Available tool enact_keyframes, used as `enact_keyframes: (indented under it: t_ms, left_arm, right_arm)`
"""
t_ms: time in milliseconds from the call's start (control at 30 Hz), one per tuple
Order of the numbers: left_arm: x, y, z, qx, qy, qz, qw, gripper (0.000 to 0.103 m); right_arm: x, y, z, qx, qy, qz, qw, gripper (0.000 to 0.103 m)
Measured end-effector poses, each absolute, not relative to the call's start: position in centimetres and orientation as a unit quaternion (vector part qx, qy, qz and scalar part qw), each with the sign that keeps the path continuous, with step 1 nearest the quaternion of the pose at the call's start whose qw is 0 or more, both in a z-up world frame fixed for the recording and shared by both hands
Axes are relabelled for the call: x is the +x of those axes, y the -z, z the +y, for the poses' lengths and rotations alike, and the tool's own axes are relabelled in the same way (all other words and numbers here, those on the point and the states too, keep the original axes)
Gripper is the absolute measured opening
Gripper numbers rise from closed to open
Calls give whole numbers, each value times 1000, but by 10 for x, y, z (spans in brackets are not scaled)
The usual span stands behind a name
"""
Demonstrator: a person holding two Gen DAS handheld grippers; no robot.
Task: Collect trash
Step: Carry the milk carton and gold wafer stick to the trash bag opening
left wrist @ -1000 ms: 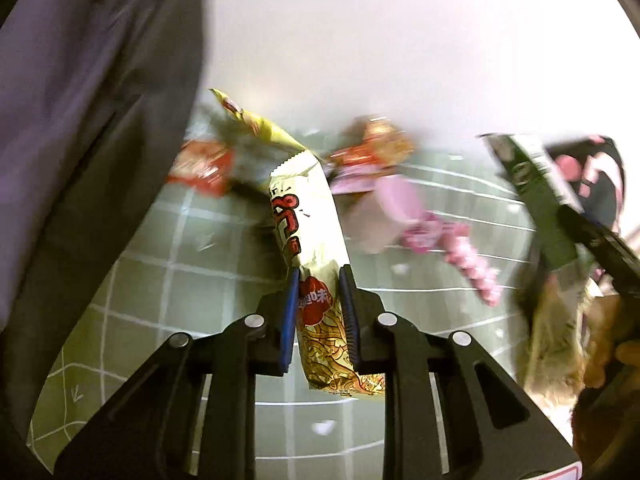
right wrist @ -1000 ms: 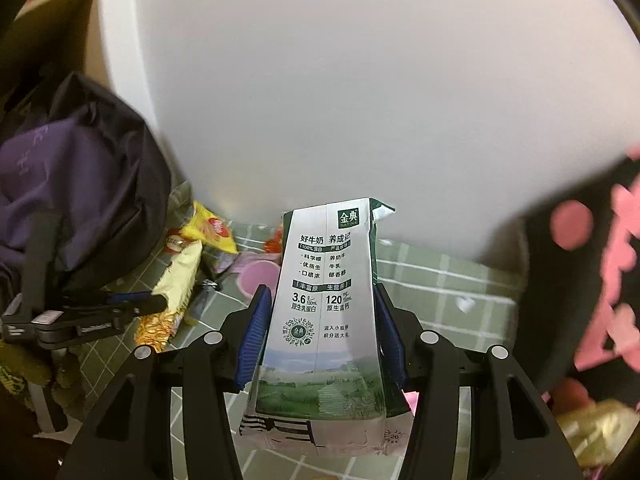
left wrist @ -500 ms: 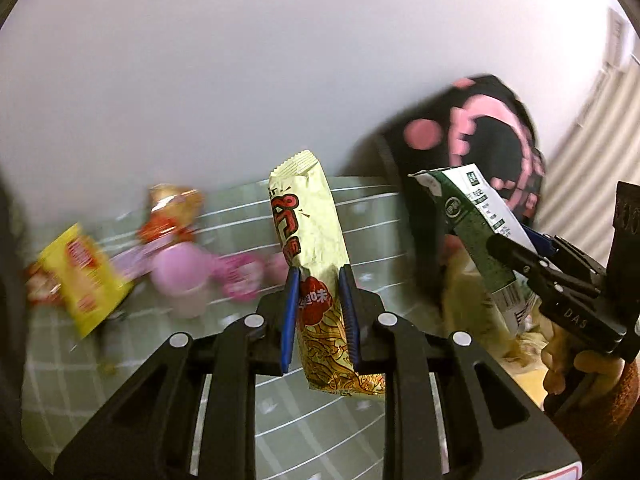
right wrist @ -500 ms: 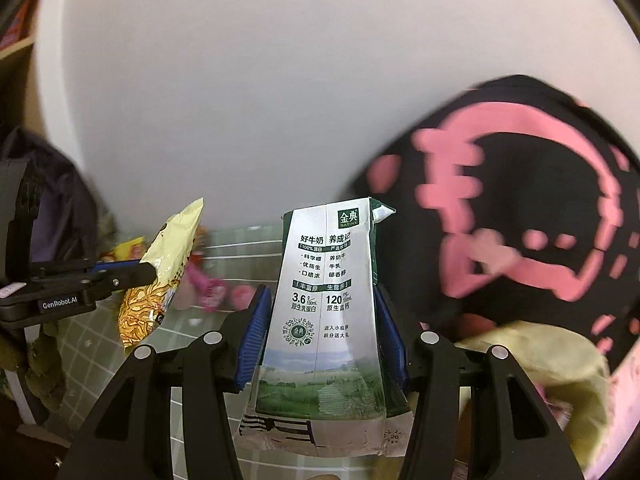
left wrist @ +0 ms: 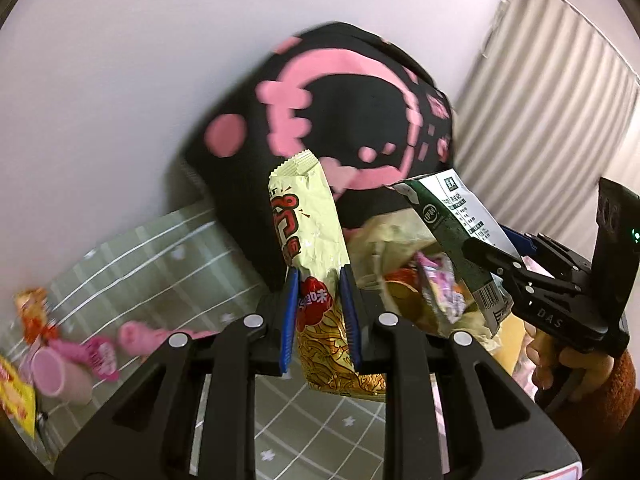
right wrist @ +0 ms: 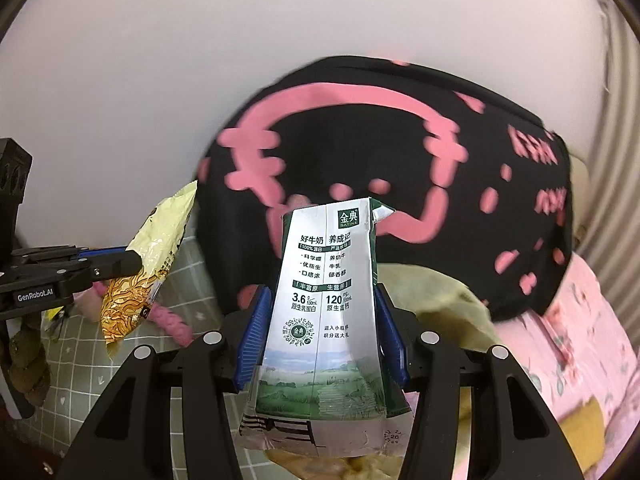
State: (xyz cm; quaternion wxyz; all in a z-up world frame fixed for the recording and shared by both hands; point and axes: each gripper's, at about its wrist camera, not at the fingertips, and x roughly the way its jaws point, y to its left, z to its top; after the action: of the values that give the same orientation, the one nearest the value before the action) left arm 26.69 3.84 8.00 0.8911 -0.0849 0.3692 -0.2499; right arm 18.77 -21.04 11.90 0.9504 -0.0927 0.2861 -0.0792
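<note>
Plain white wall (left wrist: pixel 120 80) behind, green checked cloth (left wrist: pixel 168 256) below. Black bag (left wrist: pixel 340 112) with blurred pink print now filling both views, where a second ago sat mostly wall, a dark backpack and litter on the cloth. Litter now pushed to the left edge: pink cup (left wrist: pixel 52 372), yellow packet (left wrist: pixel 16 404), red wrapper (left wrist: pixel 34 312).

Left gripper (left wrist: pixel 322 316) pinching a snack wrapper (left wrist: pixel 312 240): crinkly pale-yellow foil, serrated top, red print, upright between the blue ribbed pads with its top well above them and its gold lower end hanging below. Right gripper (right wrist: pixel 320 336) clamped wide on a milk carton (right wrist: pixel 326 304): flattened white-and-green card, folded top corner, crumpled base, squeezed at mid-height. Both pieces held in the air in front of the bag's yellowish open mouth (left wrist: pixel 384 236), with wrappers already inside. Pink floral fabric (right wrist: pixel 580 340) at right.
</note>
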Motion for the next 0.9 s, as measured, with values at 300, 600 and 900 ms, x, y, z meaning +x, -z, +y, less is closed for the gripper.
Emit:
enact_keyframes:
  t_ms: [300, 600, 900]
  left_arm:
    - [277, -86, 3, -82, 289, 365, 881, 20]
    - [282, -81, -23, -77, 303, 371, 874, 20]
    - [285, -79, -31, -77, 302, 372, 874, 20]
  right_arm:
    - [159, -130, -263, -51, 137, 267, 952, 49]
    - [158, -116, -286, -21, 136, 278, 951, 49]
    - [158, -105, -280, -22, 72, 332, 940, 49]
